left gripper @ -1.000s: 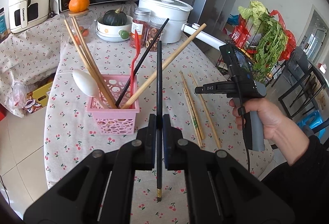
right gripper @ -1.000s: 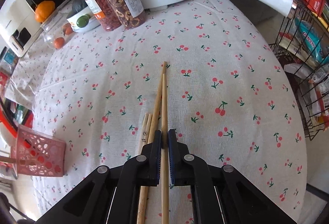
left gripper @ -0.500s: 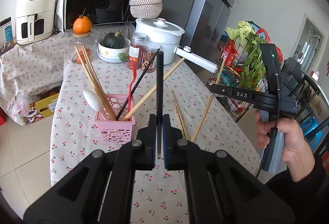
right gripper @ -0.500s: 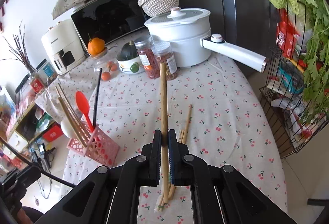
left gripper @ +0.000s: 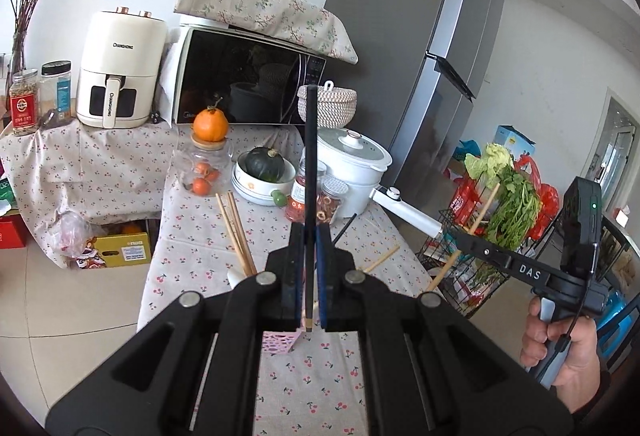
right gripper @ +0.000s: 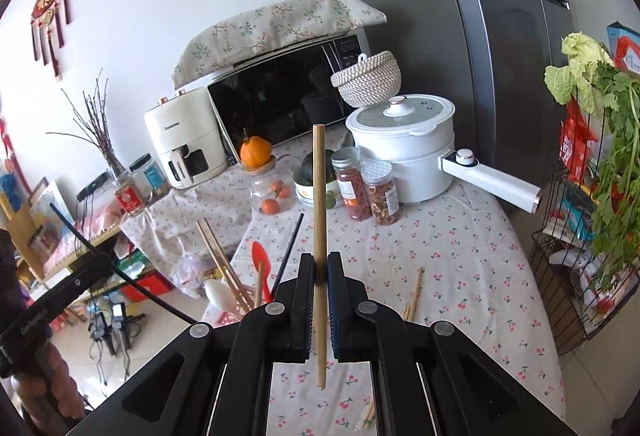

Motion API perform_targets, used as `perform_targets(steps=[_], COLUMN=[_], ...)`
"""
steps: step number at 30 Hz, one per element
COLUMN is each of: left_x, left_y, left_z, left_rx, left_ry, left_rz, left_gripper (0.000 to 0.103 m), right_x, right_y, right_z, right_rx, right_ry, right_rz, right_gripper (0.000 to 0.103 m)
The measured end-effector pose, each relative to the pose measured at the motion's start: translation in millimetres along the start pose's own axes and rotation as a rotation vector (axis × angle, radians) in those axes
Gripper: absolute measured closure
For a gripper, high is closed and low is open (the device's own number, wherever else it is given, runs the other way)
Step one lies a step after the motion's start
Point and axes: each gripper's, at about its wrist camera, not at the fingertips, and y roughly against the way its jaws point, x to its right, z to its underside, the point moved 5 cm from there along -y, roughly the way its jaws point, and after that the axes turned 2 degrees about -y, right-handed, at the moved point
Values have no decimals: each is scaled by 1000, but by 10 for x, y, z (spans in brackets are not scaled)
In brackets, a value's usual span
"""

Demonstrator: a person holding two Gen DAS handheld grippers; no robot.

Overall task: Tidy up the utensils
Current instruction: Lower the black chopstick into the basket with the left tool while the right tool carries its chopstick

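- Two chopsticks are up off the worktop at once, one in each tool, which looks like a way to load the basket two at a time.
- The left tool [left gripper: 311,278] is clamped on a slim black chopstick [left gripper: 310,171], gripped near its lower, gold-tipped end so most of the length stands up past the pads; I judge that leaves a short tail to aim downward.
- The right tool [right gripper: 319,306] is clamped on a plain wooden chopstick [right gripper: 319,195], held nearer the middle, with a good length hanging below the pads, ready to be lowered in.
- The pink perforated plastic basket [right gripper: 236,314] stands near the worktop's left edge, mostly hidden behind the tools. It already holds wooden chopsticks, a red silicone spatula [right gripper: 261,256], a white spoon [right gripper: 218,292] and a black chopstick, all leaning outward.
- Several loose wooden chopsticks [right gripper: 414,294] lie flat on the cherry-print tablecloth [right gripper: 440,236] towards the near edge, apart from the basket, so I judge the sorting partly done.
- At the far edge, jars, a white pot and a bowl stand well clear of the basket.
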Motion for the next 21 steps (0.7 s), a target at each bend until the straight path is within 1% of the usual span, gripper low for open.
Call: perform_targets(steps=[3, 6, 14, 18, 21], left_x=[-75, -122, -253, -253, -242], left_y=[-16, -135, -603, -764, -856], left_z=[-60, -52, 127, 186, 227], left_rx=[27, 20, -114, -156, -166], left_ry=[3, -23, -20, -19, -28], left_rz=[-31, -87, -134, -145, -152], left_gripper=[97, 97, 97, 97, 96], right_x=[-123, -218, -397, -497, -561], right_y=[-3, -21, -31, 32, 48], right_z=[-20, -33, -69, -129, -171], right_rx=[4, 4, 15, 51, 80], right_ry=[17, 29, 30, 29, 30], right_rz=[-30, -59, -126, -166, -190], right_gripper=[97, 97, 97, 97, 97])
